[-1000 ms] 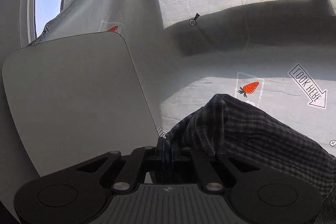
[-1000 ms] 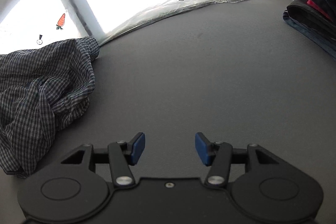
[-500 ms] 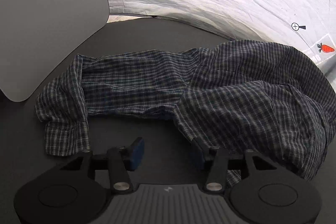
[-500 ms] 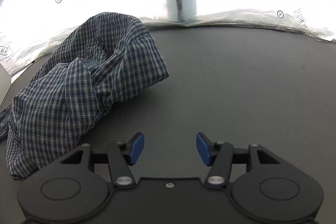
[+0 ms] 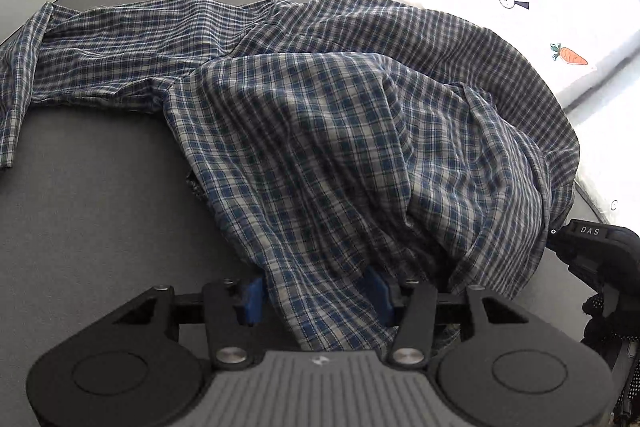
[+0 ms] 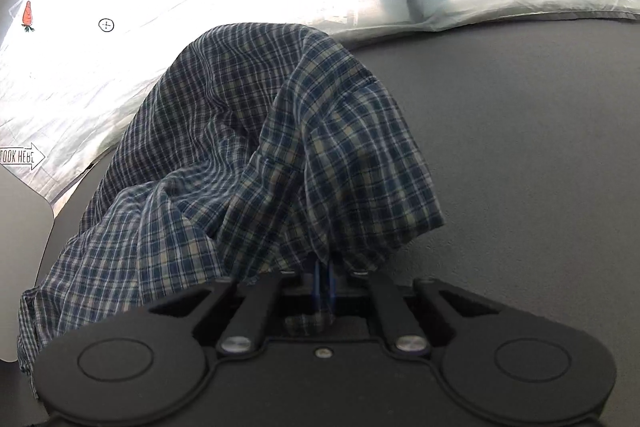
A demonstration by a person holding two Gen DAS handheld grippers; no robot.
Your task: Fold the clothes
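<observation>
Shirt position: the checked garment lies crumpled on the dark tabletop, heaped directly ahead of both sets of jaws.

Left gripper: your jaws are closing. The blue pads stand apart, with a band of shirt hem running between them and back over the gripper body. The bulk of the shirt rises ahead and to the right of these jaws. One sleeve lies flat ahead and to the left.

Right gripper: your jaws are closing and stand almost together, pinching a fold of shirt edge between the pads. The cloth fans out ahead and to the left of these jaws. Bare tabletop lies to their right.

Beyond the shirt, past the far edge of the tabletop, you see a white printed sheet.
</observation>
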